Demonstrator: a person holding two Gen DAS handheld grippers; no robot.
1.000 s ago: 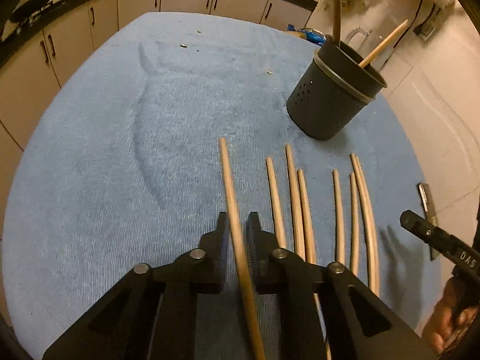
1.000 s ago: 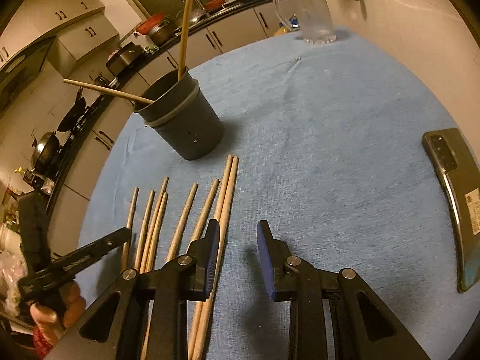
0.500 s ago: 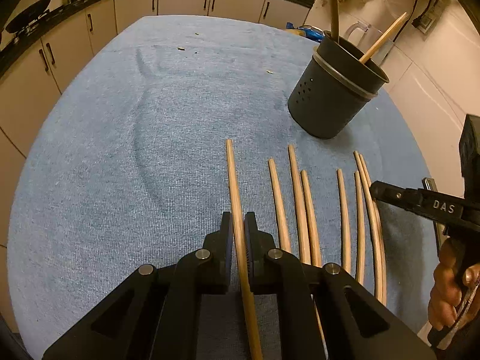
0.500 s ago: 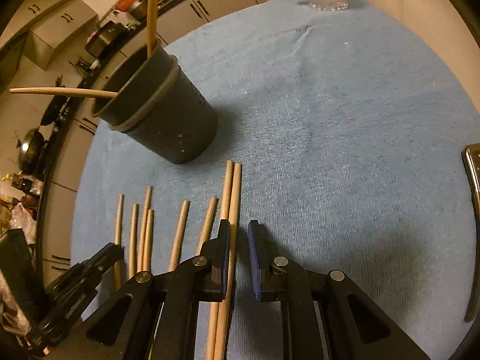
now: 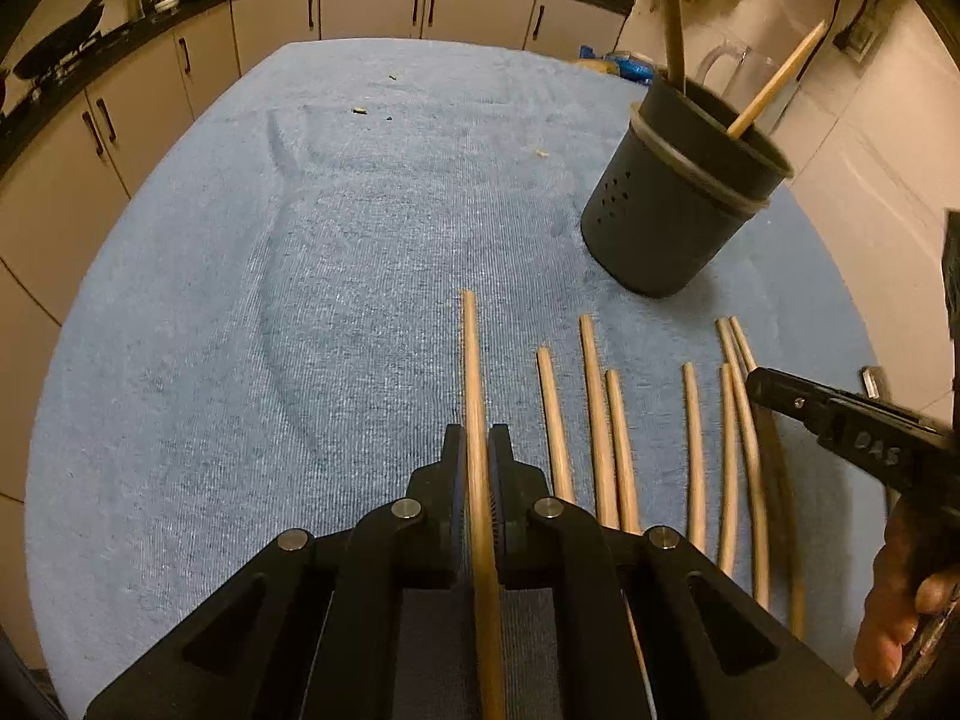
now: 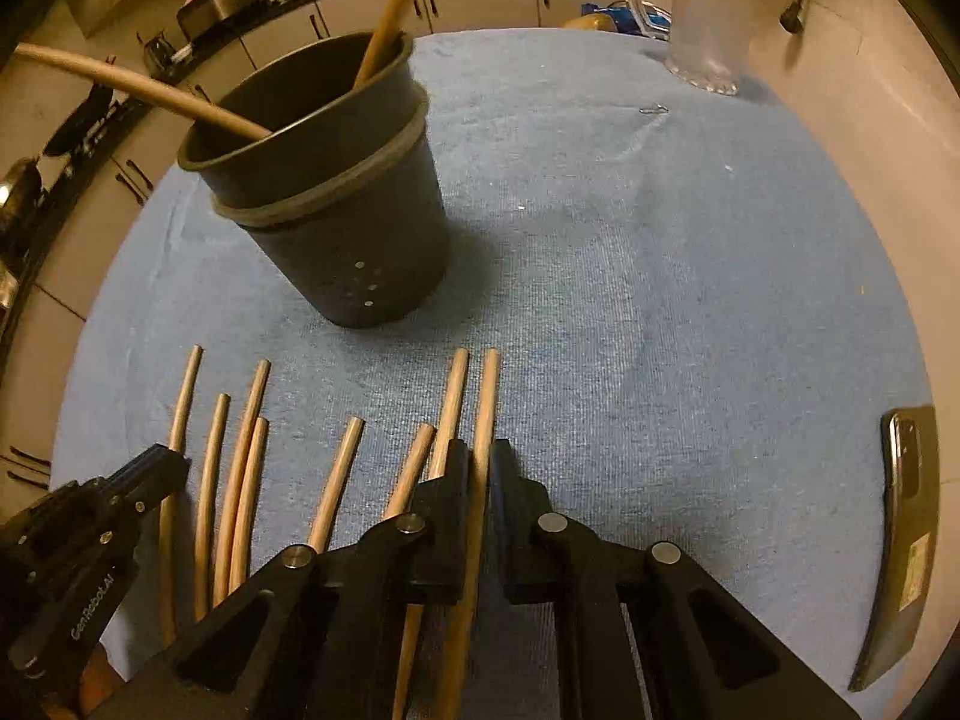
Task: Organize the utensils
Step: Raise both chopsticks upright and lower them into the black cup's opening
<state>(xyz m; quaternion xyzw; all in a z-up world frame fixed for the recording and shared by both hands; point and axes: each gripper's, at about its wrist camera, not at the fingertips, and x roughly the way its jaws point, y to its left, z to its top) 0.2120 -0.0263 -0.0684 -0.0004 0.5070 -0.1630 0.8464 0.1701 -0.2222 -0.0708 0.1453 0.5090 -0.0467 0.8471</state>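
Observation:
Several wooden chopsticks lie in a row on the blue cloth (image 5: 270,300). My left gripper (image 5: 477,456) is shut on the leftmost chopstick (image 5: 471,360). My right gripper (image 6: 479,459) is shut on the rightmost chopstick (image 6: 487,396), with another chopstick (image 6: 451,402) just left of it. A dark perforated holder (image 5: 672,222) stands beyond the row with two chopsticks leaning in it; it also shows in the right wrist view (image 6: 342,228). The right gripper shows at the right of the left wrist view (image 5: 840,420).
A clear glass pitcher (image 6: 708,18) stands at the far side of the cloth. A phone (image 6: 900,534) lies at the right edge. Kitchen cabinets (image 5: 360,6) run behind the table. Small crumbs (image 5: 360,111) lie on the far cloth.
Both grippers have closed: the left on the leftmost chopstick, the right on the rightmost one. The right gripper also moved forward and down toward the row.

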